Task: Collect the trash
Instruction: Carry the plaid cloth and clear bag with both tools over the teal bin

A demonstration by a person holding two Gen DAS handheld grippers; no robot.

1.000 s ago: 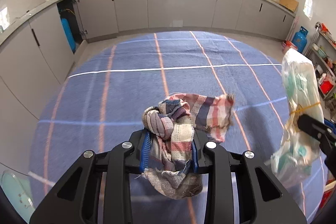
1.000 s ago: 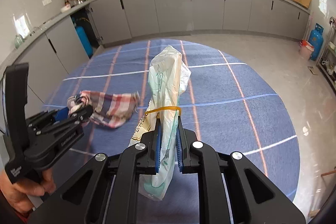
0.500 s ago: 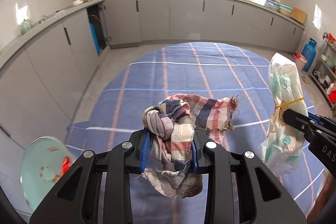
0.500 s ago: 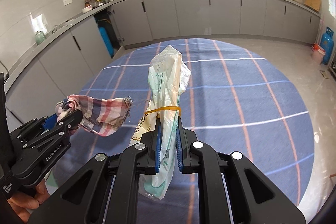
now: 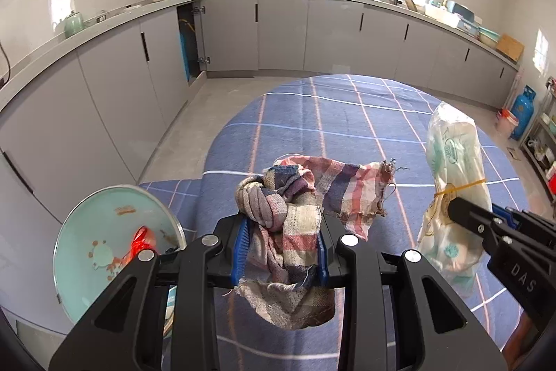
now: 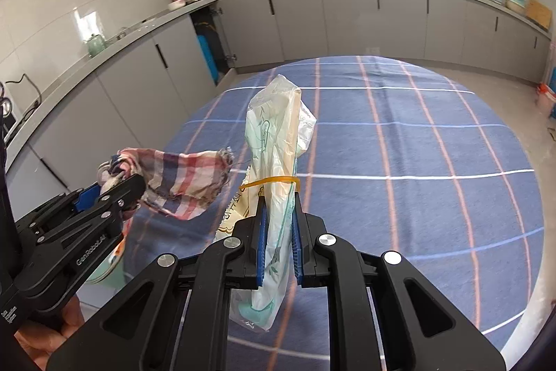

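Frame centre: the right gripper (image 6: 279, 244) is clamped on a plastic bag (image 6: 278, 141) bound by a yellow rubber band (image 6: 274, 179). Frame left: the left gripper (image 6: 120, 186) grips a plaid cloth (image 6: 180, 183). A blue checked tablecloth (image 6: 417, 162) lies beneath both.

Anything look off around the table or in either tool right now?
One cabinet door under the counter stands open, with something blue inside. The rag in the left tool is frayed and knotted. The bag in the right tool is bound with a rubber band. Nothing spilled.
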